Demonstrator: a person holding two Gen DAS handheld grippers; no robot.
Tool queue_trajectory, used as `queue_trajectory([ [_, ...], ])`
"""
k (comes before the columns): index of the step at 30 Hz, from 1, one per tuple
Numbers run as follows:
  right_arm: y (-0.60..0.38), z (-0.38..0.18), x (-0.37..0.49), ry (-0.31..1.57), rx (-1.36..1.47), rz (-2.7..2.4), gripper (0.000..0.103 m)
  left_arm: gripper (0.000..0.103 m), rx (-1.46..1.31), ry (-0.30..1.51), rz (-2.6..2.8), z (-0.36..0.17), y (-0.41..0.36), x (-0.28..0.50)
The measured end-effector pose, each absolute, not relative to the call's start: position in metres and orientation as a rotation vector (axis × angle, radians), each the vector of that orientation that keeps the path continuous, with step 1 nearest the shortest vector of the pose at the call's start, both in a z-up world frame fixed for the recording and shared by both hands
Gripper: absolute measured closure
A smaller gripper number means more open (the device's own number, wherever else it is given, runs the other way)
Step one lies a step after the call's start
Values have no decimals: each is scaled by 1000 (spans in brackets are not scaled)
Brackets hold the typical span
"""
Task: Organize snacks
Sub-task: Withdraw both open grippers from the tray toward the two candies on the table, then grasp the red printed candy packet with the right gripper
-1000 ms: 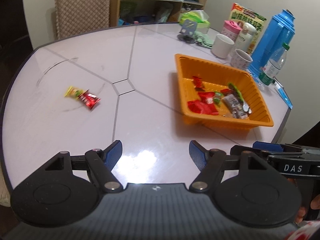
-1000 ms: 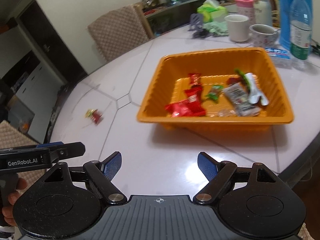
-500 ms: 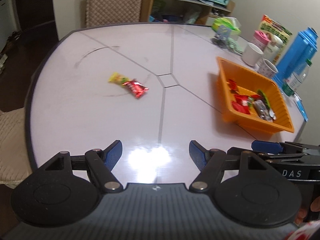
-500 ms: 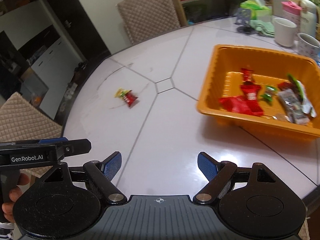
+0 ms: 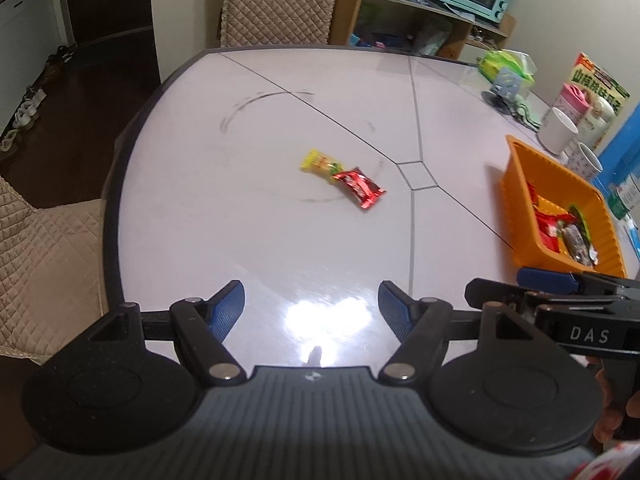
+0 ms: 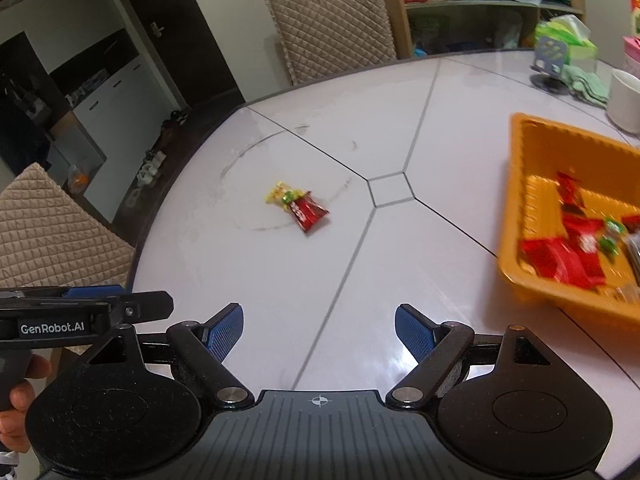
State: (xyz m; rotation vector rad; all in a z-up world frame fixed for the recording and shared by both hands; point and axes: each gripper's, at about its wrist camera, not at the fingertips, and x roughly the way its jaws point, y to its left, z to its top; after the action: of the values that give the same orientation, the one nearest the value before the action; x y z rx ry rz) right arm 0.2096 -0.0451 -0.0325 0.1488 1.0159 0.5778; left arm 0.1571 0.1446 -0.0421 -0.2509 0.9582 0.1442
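Note:
A red snack packet (image 5: 359,188) (image 6: 309,212) lies on the white table beside a yellow snack packet (image 5: 319,161) (image 6: 281,195), the two touching. An orange tray (image 5: 518,184) (image 6: 520,184) at the right holds several wrapped snacks. My left gripper (image 5: 311,300) hovers open and empty over the table's near part, well short of the two packets. My right gripper (image 6: 319,330) is likewise open and empty, nearer the tray's left side. Each gripper shows at the edge of the other's view.
Mugs (image 5: 557,131), a pink-lidded cup, a blue flask and a snack box stand behind the tray. A phone stand and green cloth (image 6: 580,84) sit at the far right. Quilted chairs (image 6: 334,26) (image 5: 40,248) stand at the table's far and left sides.
Both grippers have swung left, away from the tray and toward the two loose packets, which now sit near the middle of each view. Jaws stay as wide as before.

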Motion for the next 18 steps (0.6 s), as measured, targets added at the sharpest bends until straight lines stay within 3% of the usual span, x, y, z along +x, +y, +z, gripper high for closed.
queue_trajectory([
  [13, 7, -59, 257, 950, 59, 610, 21, 32, -224, 947, 159, -61, 181, 197],
  [18, 22, -71, 275, 931, 30, 642, 33, 32, -217, 939, 161, -67, 188, 216],
])
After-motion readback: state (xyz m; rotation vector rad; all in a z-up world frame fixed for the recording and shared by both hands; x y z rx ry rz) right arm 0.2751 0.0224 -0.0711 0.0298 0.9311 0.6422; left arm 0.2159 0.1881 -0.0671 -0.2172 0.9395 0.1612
